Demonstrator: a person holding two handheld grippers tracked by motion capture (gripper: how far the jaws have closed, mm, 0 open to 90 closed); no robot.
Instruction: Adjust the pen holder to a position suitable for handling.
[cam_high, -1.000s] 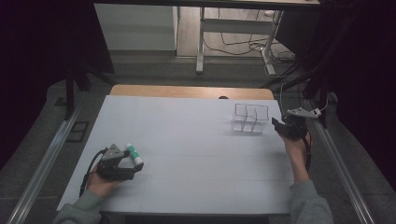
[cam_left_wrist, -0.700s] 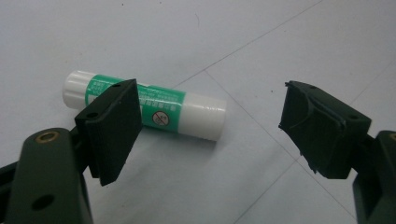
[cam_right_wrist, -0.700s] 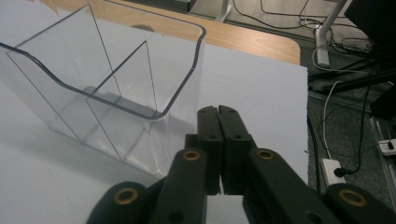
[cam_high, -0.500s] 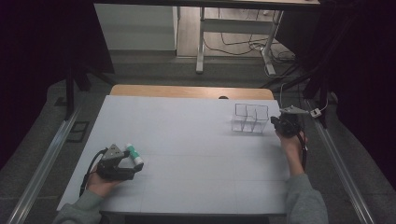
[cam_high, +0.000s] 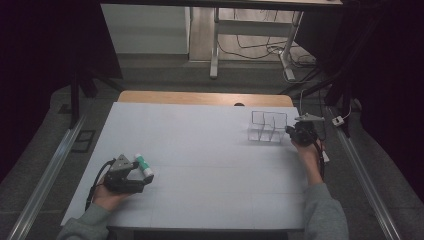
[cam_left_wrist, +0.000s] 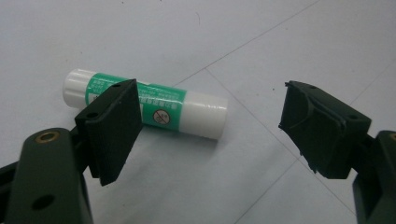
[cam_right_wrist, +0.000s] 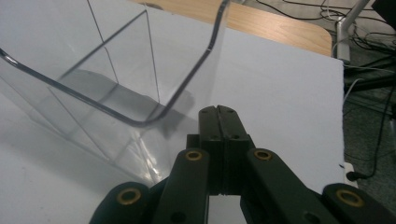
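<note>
My right gripper (cam_right_wrist: 218, 112) has just snapped its jaws together on nothing beside the clear plastic divided box (cam_right_wrist: 107, 79), ready to nudge it; my left gripper (cam_left_wrist: 210, 135) gapes over the green-and-white glue stick (cam_left_wrist: 187, 114) lying on the table.

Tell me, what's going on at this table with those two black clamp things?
A person sits at a white table with a two-jaw gripper in each hand. The left gripper has its jaws wide open beside a green-and-white glue stick lying flat, not gripping it. The right gripper has its jaws shut together with nothing between them, next to the corner of a clear plastic organizer with compartments, at the table's far right.
</note>
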